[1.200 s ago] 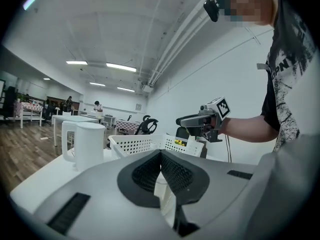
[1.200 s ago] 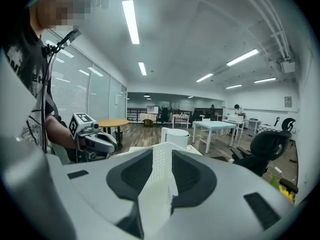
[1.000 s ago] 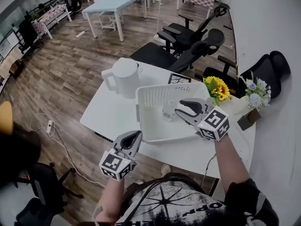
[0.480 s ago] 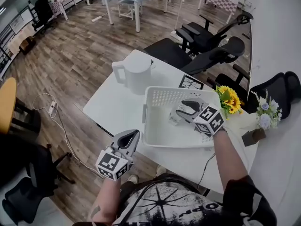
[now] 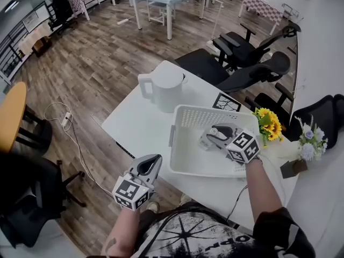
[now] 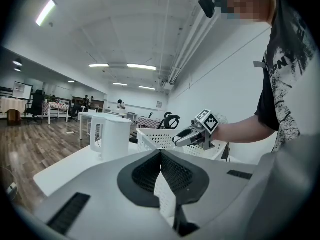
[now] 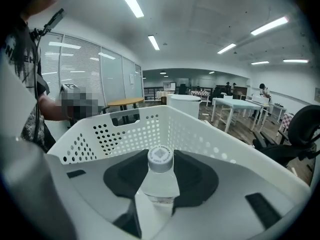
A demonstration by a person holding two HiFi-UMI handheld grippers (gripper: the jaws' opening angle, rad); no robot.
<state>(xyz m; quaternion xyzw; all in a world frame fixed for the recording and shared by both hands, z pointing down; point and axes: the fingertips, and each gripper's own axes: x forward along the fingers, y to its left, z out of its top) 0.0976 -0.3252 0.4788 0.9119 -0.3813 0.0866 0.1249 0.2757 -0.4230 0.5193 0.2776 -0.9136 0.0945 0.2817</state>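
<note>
A clear bottle (image 7: 160,184) with a white cap (image 7: 160,155) sits between the jaws of my right gripper (image 7: 160,176); both pads touch its shoulders. That gripper (image 5: 210,136) is down inside the white perforated basket (image 5: 174,144) on the white table (image 5: 134,128). The bottle (image 5: 206,142) shows at its tip. My left gripper (image 5: 153,160) hangs off the table's front edge, shut and empty. In the left gripper view its jaws (image 6: 161,154) point at the basket (image 6: 150,138) and the right gripper (image 6: 176,141).
A white kettle (image 5: 164,85) stands left of the basket, with a marker card (image 5: 227,102) behind it. Sunflowers (image 5: 269,123) and a pale bouquet (image 5: 307,144) stand at the right. Black office chairs (image 5: 242,63) crowd the far side. A round wooden table (image 5: 11,117) is at the left.
My right gripper has dropped from above the basket down into it, and the bottle now sits between its jaws. The left gripper has hardly moved.
</note>
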